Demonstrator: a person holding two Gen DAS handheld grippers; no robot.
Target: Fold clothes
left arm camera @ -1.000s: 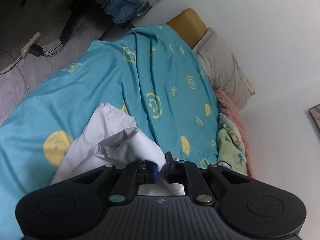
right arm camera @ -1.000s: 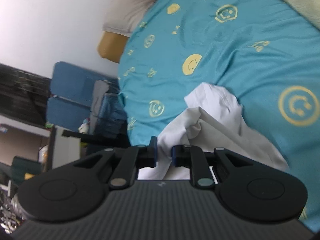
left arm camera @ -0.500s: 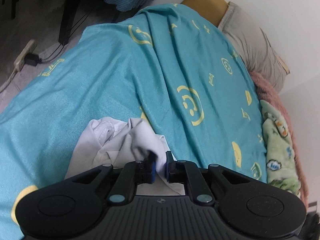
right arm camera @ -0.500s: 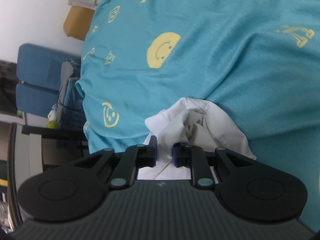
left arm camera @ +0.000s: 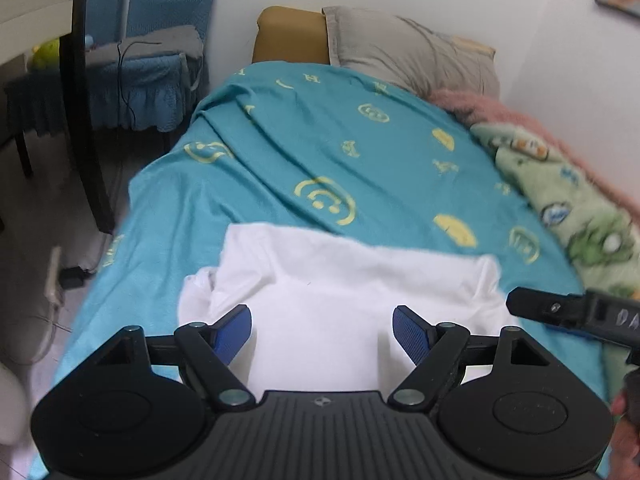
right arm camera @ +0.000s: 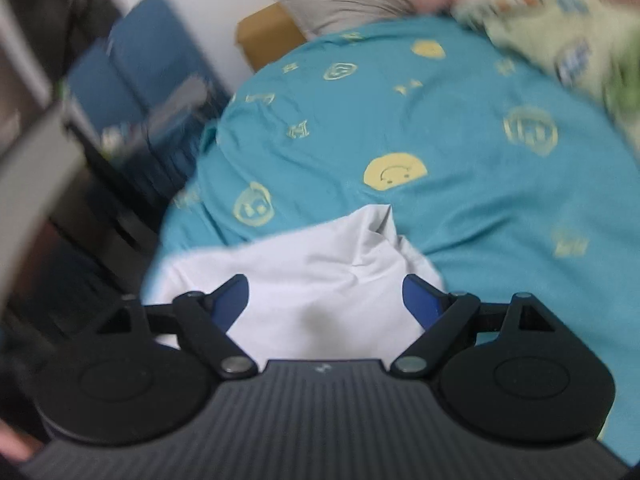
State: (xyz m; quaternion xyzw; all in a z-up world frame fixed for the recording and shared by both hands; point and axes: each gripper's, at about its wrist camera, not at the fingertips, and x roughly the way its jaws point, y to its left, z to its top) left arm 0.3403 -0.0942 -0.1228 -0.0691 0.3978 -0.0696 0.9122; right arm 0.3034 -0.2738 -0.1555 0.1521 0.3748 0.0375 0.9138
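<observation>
Both grippers were pinching the white shirt (left arm camera: 340,280) half a second ago; now they are standing wide and holding nothing. The left gripper (left arm camera: 322,330) is hovering over the near part of the shirt, and the right gripper (right arm camera: 326,300) is doing the same, though its view is blurred. The shirt is lying spread on the teal sheet (left arm camera: 280,140), no longer bunched, with some wrinkles at its left edge. I think the laying-out step is done, so a first fold can begin.
</observation>
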